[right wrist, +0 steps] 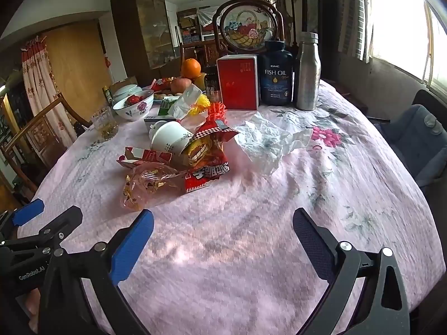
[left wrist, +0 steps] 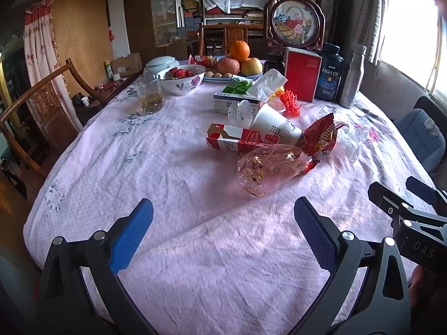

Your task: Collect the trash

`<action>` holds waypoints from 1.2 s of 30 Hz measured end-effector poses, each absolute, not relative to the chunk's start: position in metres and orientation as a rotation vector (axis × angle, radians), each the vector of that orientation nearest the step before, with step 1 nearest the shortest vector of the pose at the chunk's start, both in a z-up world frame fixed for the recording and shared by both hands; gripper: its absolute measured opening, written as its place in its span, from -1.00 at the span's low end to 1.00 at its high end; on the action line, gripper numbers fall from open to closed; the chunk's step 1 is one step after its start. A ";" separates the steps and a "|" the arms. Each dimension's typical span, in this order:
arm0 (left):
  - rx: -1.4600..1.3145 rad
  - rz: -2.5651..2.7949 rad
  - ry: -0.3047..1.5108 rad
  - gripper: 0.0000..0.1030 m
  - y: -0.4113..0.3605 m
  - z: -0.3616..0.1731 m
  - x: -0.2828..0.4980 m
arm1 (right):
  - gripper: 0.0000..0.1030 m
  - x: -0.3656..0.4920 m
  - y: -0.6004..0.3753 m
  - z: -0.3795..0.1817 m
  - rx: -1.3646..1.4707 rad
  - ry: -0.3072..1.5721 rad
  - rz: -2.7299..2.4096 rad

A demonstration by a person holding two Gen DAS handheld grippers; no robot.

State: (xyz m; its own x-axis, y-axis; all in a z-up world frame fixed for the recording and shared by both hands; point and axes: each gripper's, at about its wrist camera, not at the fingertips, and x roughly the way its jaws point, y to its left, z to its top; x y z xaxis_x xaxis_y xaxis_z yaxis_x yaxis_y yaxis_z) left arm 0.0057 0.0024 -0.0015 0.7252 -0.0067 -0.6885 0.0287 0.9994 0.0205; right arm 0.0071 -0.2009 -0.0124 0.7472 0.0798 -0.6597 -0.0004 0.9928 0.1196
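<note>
Hovering with both tongs spread wide and empty, left gripper [left wrist: 223,229] and right gripper [right wrist: 223,234], I'd pinch the crinkly cellophane wrapper [left wrist: 265,167] at one o'clock: light, soft, slippery.

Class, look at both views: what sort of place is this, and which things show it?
Most likely a home dining room: a cloth-covered table with a fruit plate, a wooden dining chair beside it, and a glass-fronted cabinet behind.

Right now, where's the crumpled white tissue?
In the right wrist view the crumpled white tissue lies on the tablecloth, right of the red snack bag, in front of the fish oil bottle.
</note>
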 end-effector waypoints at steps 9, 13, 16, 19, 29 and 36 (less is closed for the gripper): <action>0.018 -0.017 0.767 0.88 0.003 -0.003 0.005 | 0.89 0.006 -0.202 -0.011 0.118 0.723 0.051; 0.022 -0.013 0.765 0.88 0.003 -0.002 0.004 | 0.89 0.006 -0.203 -0.012 0.120 0.722 0.050; 0.027 -0.014 0.758 0.88 0.003 -0.002 0.002 | 0.89 0.005 -0.204 -0.012 0.125 0.725 0.052; 0.028 -0.009 0.752 0.88 0.001 -0.001 0.000 | 0.89 0.005 -0.204 -0.012 0.125 0.725 0.051; 0.025 0.005 0.753 0.88 0.001 -0.001 -0.001 | 0.89 0.003 -0.204 -0.012 0.122 0.722 0.050; 0.017 0.015 0.756 0.88 0.003 -0.003 0.000 | 0.89 0.003 -0.205 -0.015 0.122 0.732 0.054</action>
State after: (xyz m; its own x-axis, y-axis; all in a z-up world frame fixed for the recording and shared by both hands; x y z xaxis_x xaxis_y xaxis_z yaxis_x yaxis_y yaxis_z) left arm -0.0003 0.0032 -0.0033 0.7272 0.0200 -0.6861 -0.0075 0.9997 0.0211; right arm 0.0028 -0.2046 -0.0147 0.7429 0.0914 -0.6631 -0.0064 0.9915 0.1296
